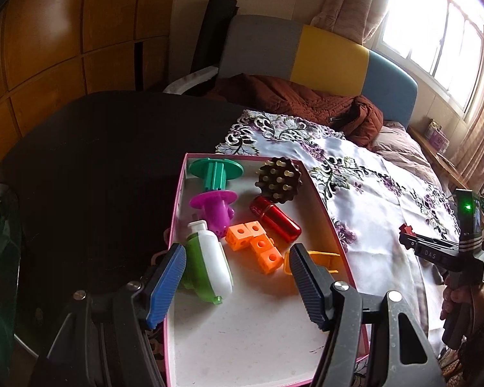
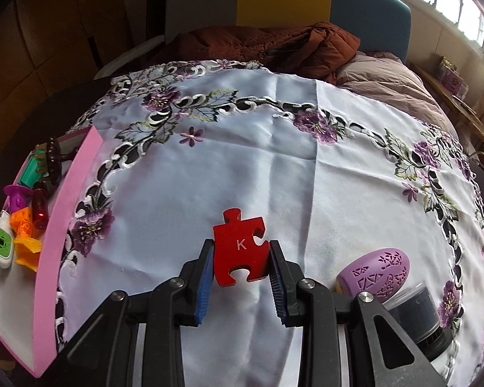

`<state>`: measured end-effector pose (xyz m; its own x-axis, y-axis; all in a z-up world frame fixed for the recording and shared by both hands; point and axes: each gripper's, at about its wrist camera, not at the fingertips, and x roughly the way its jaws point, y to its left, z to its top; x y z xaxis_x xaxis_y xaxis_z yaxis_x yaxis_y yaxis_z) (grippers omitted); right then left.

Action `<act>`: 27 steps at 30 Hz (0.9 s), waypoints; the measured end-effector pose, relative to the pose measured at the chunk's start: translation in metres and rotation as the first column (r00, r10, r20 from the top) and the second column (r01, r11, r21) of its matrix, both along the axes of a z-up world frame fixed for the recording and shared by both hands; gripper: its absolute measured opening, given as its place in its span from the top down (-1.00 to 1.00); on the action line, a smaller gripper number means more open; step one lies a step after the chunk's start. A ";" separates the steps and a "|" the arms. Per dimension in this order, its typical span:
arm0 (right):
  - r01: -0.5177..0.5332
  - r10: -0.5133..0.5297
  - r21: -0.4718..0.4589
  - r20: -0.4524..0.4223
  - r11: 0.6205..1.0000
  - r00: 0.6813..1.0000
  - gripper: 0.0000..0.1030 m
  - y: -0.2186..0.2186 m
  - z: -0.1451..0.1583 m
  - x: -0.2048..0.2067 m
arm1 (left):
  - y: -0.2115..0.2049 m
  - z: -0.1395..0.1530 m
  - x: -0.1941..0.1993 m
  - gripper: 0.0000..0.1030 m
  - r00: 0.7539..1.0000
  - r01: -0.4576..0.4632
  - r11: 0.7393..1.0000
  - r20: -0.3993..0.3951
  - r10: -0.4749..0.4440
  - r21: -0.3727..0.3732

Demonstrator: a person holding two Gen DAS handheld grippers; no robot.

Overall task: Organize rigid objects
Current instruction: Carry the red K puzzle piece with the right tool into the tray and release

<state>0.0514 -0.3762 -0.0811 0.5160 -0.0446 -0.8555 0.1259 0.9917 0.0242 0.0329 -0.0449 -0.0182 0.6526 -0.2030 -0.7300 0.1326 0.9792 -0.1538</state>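
Observation:
A pink-rimmed box (image 1: 319,193) holds several toys: a green spool (image 1: 216,169), a purple spool (image 1: 214,208), a dark studded ball (image 1: 279,179), a red capsule (image 1: 276,217), orange cubes (image 1: 255,242), a yellow piece (image 1: 319,258) and a white and green bottle (image 1: 209,258). My left gripper (image 1: 238,258) is open and empty over the box, its left finger beside the bottle. My right gripper (image 2: 242,261) is shut on a red puzzle piece (image 2: 240,248) marked K, held above the floral cloth (image 2: 274,161). The box also shows in the right wrist view (image 2: 71,187).
A purple patterned oval (image 2: 379,271) and a dark round container (image 2: 416,316) lie on the cloth at the right. A brown jacket (image 2: 274,48) and a pillow (image 2: 387,80) lie at the far end. A dark surface (image 1: 96,161) is left of the box.

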 end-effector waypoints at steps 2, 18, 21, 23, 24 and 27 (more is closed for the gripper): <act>-0.029 0.028 0.012 0.020 1.000 0.999 0.38 0.010 0.008 -0.002 | 0.003 0.000 0.001 -0.30 1.000 -0.010 1.000 0.003 0.010 0.000; -0.334 0.319 0.109 0.131 0.936 0.939 0.38 0.109 0.047 -0.022 | 0.030 -0.003 0.005 -0.30 0.996 -0.087 0.996 -0.011 0.087 0.005; -0.435 0.417 0.154 0.135 0.887 0.899 0.38 0.134 0.049 -0.030 | 0.032 -0.002 0.005 -0.30 0.996 -0.089 0.996 -0.006 0.089 0.006; -0.498 0.484 0.177 0.119 0.849 0.867 0.38 0.152 0.047 -0.036 | 0.032 -0.001 0.005 -0.30 0.996 -0.091 0.996 -0.005 0.091 0.005; -0.522 0.510 0.179 0.109 0.834 0.853 0.38 0.160 0.045 -0.039 | 0.032 -0.001 0.005 -0.30 0.996 -0.091 0.996 -0.004 0.091 0.005; -0.560 0.556 0.178 0.073 0.809 0.828 0.38 0.179 0.036 -0.041 | 0.031 -0.001 0.004 -0.30 0.996 -0.089 0.996 -0.003 0.089 0.008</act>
